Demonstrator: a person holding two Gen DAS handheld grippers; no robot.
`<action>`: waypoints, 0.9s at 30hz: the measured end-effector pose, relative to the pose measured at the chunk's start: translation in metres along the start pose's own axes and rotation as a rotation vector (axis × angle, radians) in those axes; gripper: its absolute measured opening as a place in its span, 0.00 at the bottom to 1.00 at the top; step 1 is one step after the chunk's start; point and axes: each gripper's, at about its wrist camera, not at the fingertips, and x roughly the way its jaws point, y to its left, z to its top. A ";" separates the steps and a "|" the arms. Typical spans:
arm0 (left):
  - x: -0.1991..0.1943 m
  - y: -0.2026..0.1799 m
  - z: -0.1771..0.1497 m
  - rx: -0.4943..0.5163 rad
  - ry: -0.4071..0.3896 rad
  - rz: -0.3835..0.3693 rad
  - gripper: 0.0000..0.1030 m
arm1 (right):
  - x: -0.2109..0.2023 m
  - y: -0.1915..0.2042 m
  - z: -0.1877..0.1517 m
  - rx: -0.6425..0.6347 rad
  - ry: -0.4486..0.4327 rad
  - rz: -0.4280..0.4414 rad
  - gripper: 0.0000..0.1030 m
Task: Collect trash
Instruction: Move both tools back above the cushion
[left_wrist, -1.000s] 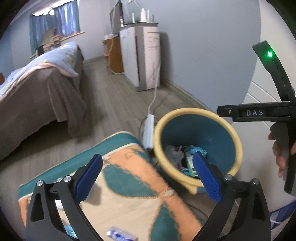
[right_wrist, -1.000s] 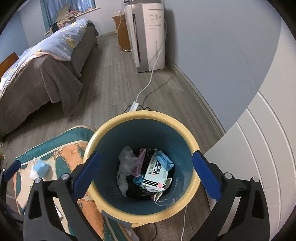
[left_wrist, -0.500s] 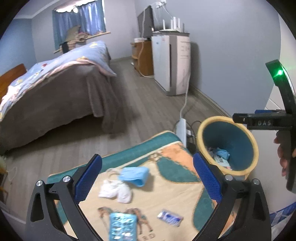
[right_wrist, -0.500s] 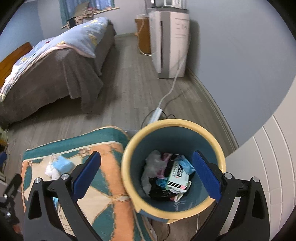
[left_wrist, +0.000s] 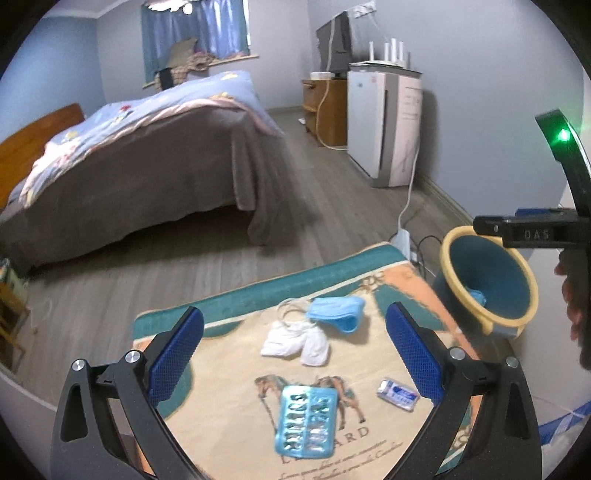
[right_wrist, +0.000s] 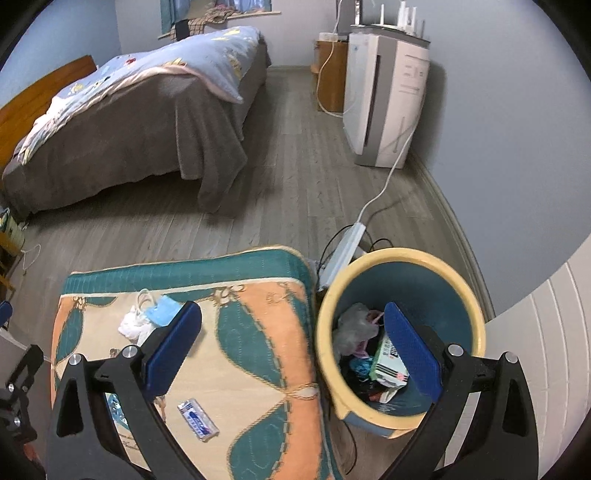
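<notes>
While the bin (right_wrist: 400, 332) already holds some trash, I see both the left gripper (left_wrist: 293, 347) and the right gripper (right_wrist: 293, 343) gaping wide and empty, with a blue mask (left_wrist: 336, 312), white wad (left_wrist: 295, 341), blister pack (left_wrist: 306, 421) and small wrapper (left_wrist: 397, 394) left on the blanket (left_wrist: 240, 376).

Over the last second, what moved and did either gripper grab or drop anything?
Both grippers pulled back from the bin toward the patterned cloth. The left gripper, earlier at the bin's rim, now faces the blue mask, white wad, blister pack and small wrapper. The right gripper shifted left off the bin. Nothing grabbed or released; both stay open and empty, and the trash lies unmoved.
</notes>
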 end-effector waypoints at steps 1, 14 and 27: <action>0.002 0.004 -0.002 -0.008 0.009 0.003 0.95 | 0.002 0.005 -0.001 -0.003 0.006 0.001 0.94; 0.043 0.060 -0.020 -0.064 0.103 0.068 0.95 | 0.043 0.056 0.002 -0.115 0.048 0.012 0.94; 0.069 0.083 -0.020 -0.127 0.149 0.056 0.95 | 0.073 0.059 0.004 -0.108 0.099 0.008 0.94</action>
